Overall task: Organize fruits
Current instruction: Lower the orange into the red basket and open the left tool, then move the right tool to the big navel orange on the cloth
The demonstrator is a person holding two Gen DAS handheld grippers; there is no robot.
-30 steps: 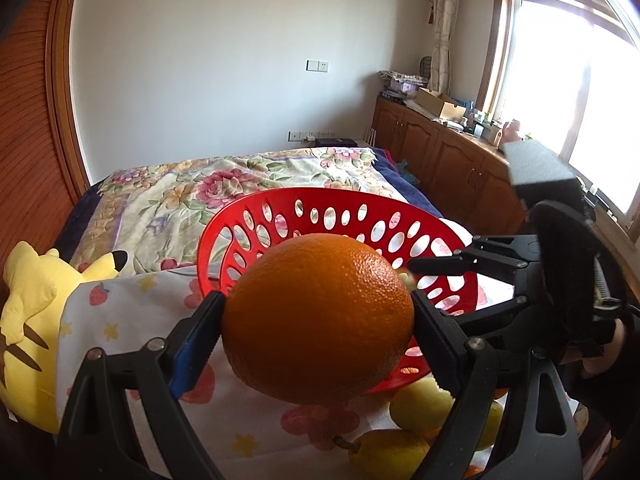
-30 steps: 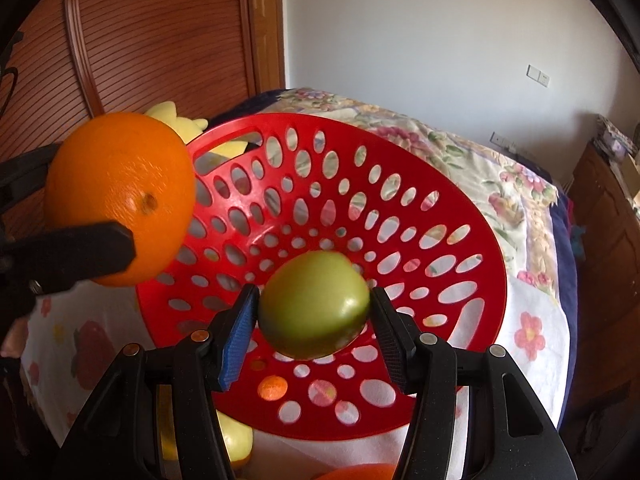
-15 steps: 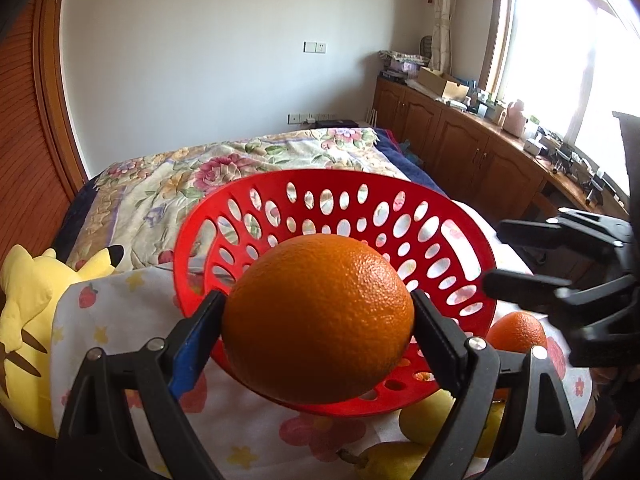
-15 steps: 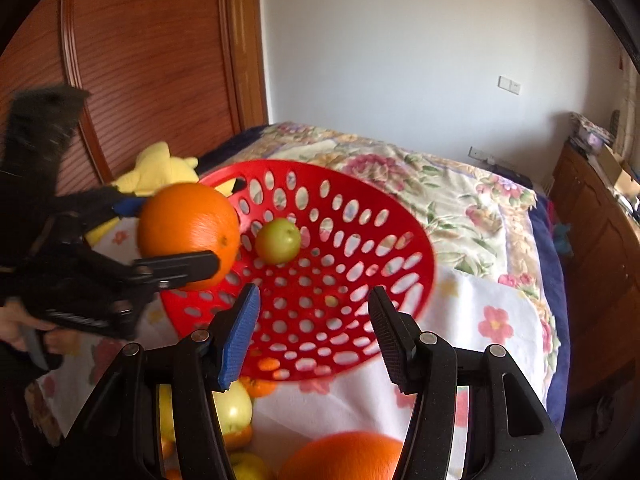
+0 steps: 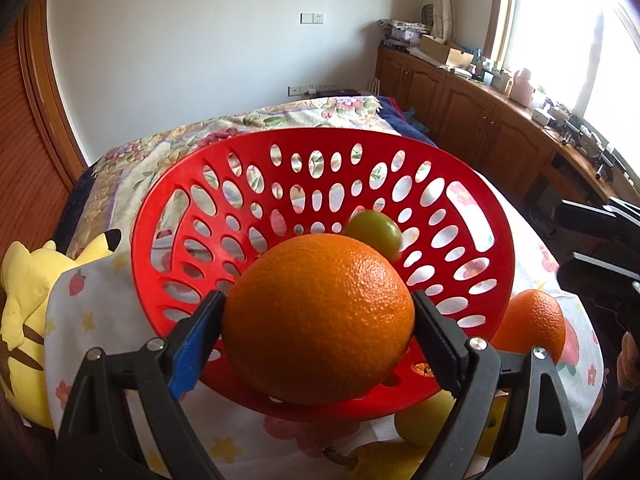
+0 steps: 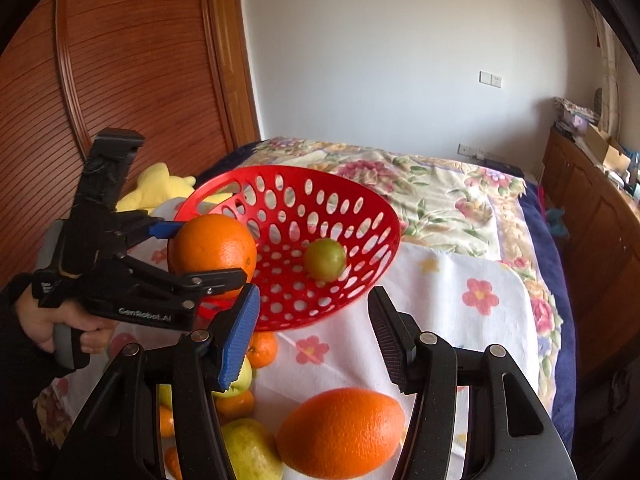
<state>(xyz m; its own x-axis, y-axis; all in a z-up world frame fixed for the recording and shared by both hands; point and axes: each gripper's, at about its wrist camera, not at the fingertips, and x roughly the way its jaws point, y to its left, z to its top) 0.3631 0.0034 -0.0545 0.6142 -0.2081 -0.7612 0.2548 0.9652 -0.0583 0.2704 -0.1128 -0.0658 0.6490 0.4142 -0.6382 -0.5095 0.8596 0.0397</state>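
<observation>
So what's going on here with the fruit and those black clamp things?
A person is sorting fruit into a red basket on a bed, using a hand-held gripper in each hand. The left gripper grips a big orange at the basket's near rim. The right gripper is open and empty. A small green fruit lies in the basket; more fruit waits on the cloth.

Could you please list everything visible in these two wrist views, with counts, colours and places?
basket: one, red, perforated, on the white floral cloth
green fruit: one, inside the basket
held orange: one, between the left gripper's pads, at the basket's near rim
loose fruit: several oranges and yellow-green pieces, on the cloth before the basket
plush toy: one, yellow, left of the basket
bedspread: floral, behind
cabinets: brown, under the window
left gripper: black, shut on the orange
right gripper: black, open, empty
hand: one, holding the left gripper
</observation>
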